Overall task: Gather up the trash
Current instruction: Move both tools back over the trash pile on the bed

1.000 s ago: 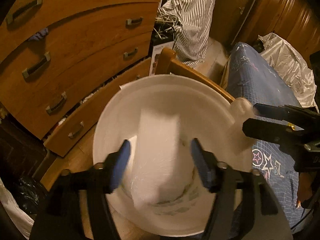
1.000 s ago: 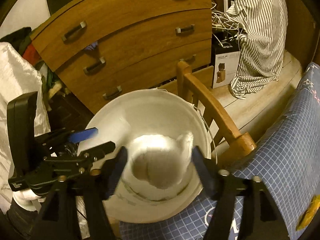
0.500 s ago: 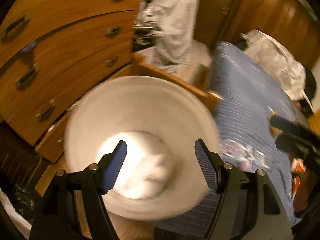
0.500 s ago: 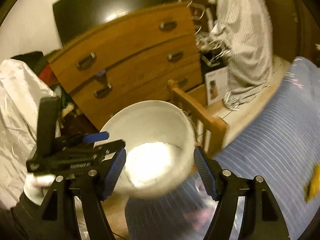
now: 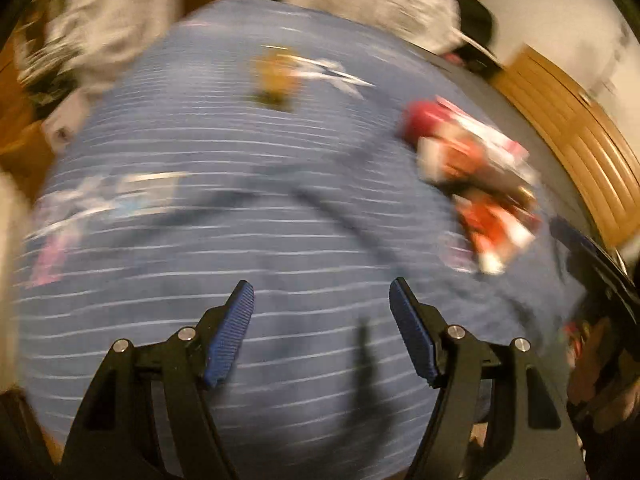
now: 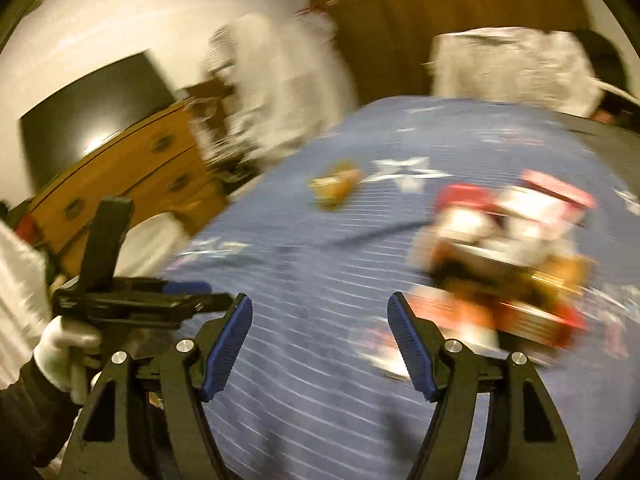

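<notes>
Both views are blurred by motion. A heap of red and white wrappers [image 5: 476, 188] [image 6: 504, 256] lies on the blue star-patterned bedspread [image 5: 224, 216] [image 6: 304, 272], to the right of both grippers. A small brown scrap [image 5: 276, 76] [image 6: 334, 184] lies farther off on the cloth. My left gripper [image 5: 322, 308] hangs open over bare bedspread with nothing between its blue pads. My right gripper [image 6: 320, 320] is open too, empty, with the wrapper heap just beyond its right finger. The white bucket's rim [image 6: 152, 236] shows at the bed's left edge.
A wooden chest of drawers [image 6: 128, 188] and a dark screen [image 6: 92, 112] stand at the left. Crumpled pale plastic [image 6: 512, 64] and a dark cap [image 5: 476, 24] lie at the bed's far end. A white-gloved hand [image 6: 60, 348] holds the left gripper.
Both grippers have swung away from the white bucket, which held white trash, and now hang over the bed. The bucket has left the left wrist view. Jaws stay open.
</notes>
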A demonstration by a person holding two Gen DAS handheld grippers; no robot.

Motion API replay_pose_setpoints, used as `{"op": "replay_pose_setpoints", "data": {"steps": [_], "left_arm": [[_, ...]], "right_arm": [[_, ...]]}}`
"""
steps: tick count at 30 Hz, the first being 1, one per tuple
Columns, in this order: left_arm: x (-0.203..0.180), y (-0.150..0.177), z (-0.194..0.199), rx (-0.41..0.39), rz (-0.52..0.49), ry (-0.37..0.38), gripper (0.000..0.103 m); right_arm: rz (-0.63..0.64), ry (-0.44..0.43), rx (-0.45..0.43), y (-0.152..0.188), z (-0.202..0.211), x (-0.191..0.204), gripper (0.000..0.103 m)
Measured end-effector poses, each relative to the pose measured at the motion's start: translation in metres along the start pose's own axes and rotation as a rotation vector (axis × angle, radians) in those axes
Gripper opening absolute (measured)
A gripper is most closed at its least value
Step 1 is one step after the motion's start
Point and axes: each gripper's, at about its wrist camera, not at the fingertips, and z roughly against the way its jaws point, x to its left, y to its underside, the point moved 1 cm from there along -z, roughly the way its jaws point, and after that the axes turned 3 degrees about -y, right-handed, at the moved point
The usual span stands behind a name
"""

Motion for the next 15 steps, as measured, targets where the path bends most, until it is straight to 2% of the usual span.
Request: {"op": "replay_pose_setpoints", "data": {"steps": [3, 5, 8, 11, 13, 15], "left_arm": [[-0.058, -0.002, -0.017, 0.007, -0.091, 0.052, 0.069], [-0.101, -0.003, -0.029, -0.006, -0.171, 0.058, 0.077], [-0.137, -0.011, -0.048, -0.002, -0.215, 0.068, 0.077], [-0.161, -0.015, -0.075, 0.013, -0.267, 0.014, 0.077], [-0.158, -0.018, -0.088, 0.039, -0.276, -0.021, 0.077], [-0.144, -0.017, -0.086, 0.033, -0.263, -0.043, 0.077]], "right_arm": [[-0.078, 0.102, -0.014, 0.020, 0.036, -0.068, 0.071], [-0.111, 0.125, -0.016, 0.033, 0.050, -0.097, 0.071], [-0.122, 0.138, -0.012, 0.047, 0.057, -0.121, 0.071], [-0.132, 0.135, -0.005, 0.052, 0.055, -0.137, 0.071], [-0.124, 0.128, 0.004, 0.049, 0.048, -0.139, 0.071], [-0.082, 0.128, 0.022, 0.044, 0.038, -0.134, 0.071]]}}
